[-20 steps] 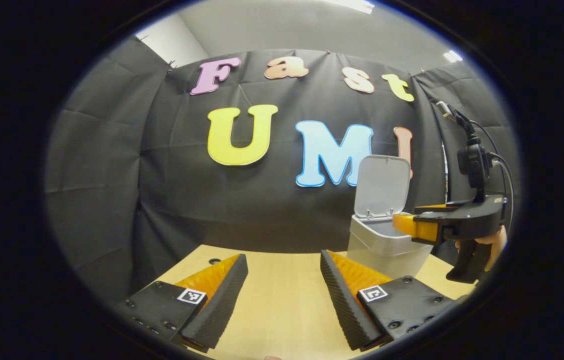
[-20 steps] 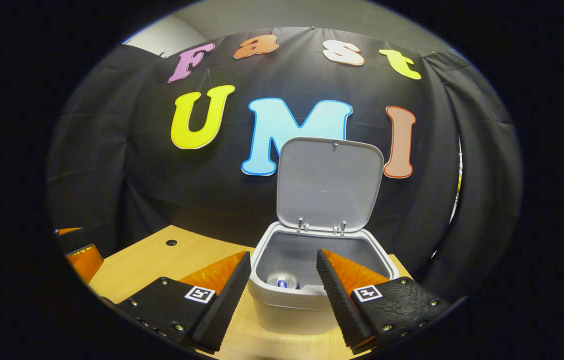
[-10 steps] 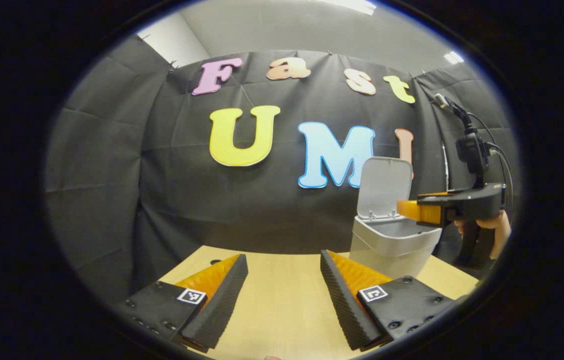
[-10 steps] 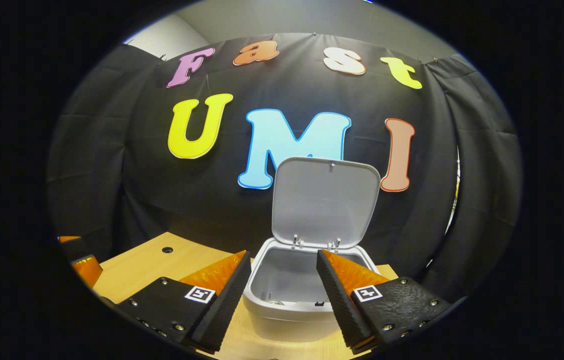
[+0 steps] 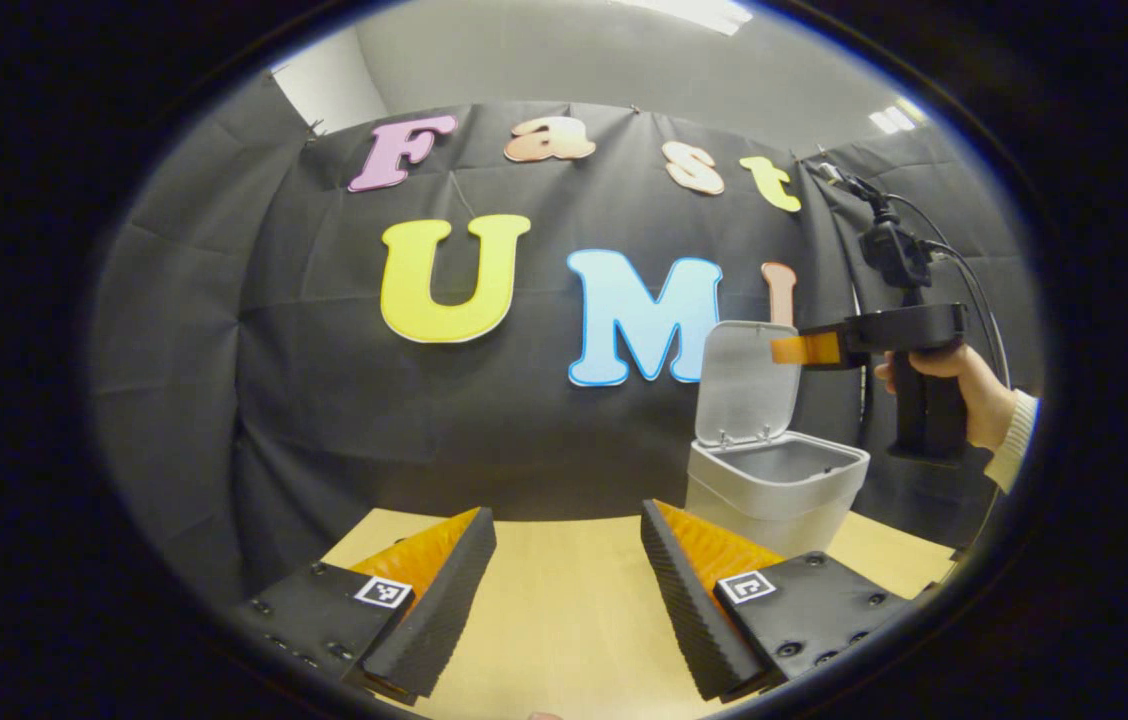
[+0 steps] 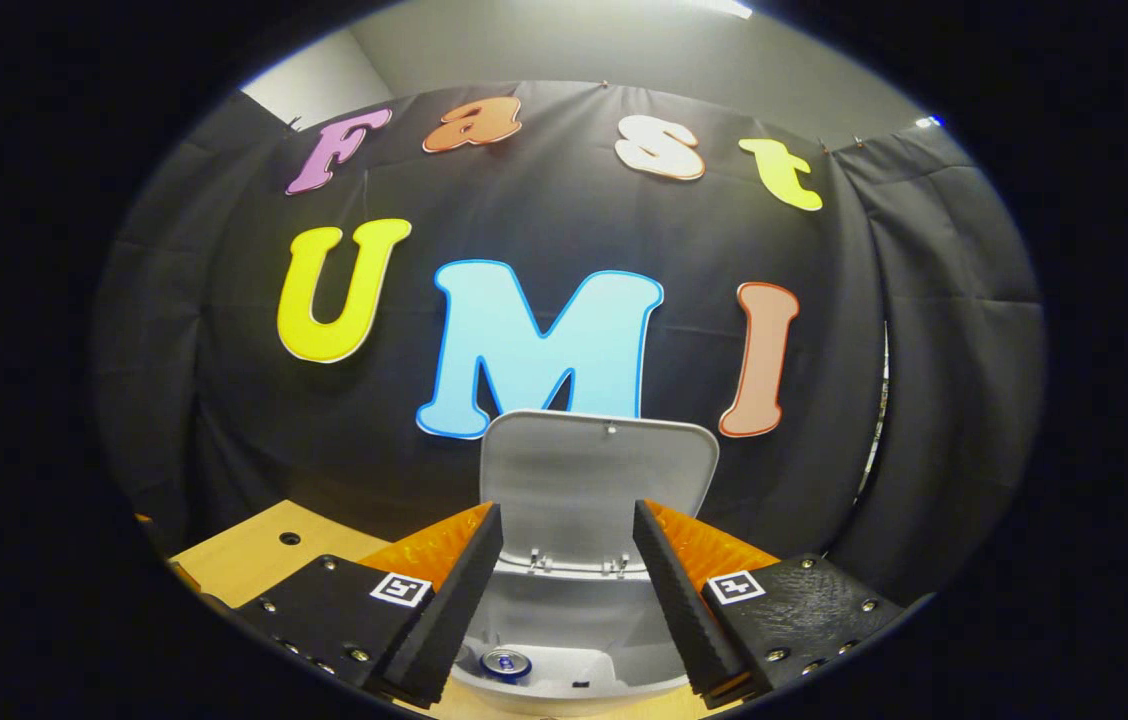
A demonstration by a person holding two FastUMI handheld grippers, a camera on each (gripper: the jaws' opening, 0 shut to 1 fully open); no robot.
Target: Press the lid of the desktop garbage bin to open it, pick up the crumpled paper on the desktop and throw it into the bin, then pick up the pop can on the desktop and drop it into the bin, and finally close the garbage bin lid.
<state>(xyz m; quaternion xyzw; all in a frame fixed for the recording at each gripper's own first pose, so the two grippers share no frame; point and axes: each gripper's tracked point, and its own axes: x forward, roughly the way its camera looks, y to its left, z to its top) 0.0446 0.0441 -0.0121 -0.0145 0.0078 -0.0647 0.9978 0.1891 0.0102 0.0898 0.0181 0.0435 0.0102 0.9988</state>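
The grey desktop bin (image 5: 774, 495) stands at the right of the wooden table (image 5: 564, 590) with its lid (image 5: 749, 380) swung upright. In the right gripper view the lid (image 6: 599, 470) rises just beyond my open right gripper (image 6: 564, 590), and the pop can (image 6: 505, 662) lies inside the bin (image 6: 564, 675) below. The left gripper view shows that right gripper (image 5: 792, 349), held by a hand (image 5: 964, 385), level with the lid's top. My left gripper (image 5: 564, 585) hangs open and holds nothing over the table, left of the bin.
A small round hole (image 6: 290, 538) marks the tabletop at the far left. A cable (image 5: 964, 270) trails from the right gripper's top. The black cloth wall stands close behind the bin.
The right gripper has risen from just over the bin's opening to the height of the lid's top. The left gripper has hardly moved. Both stayed open.
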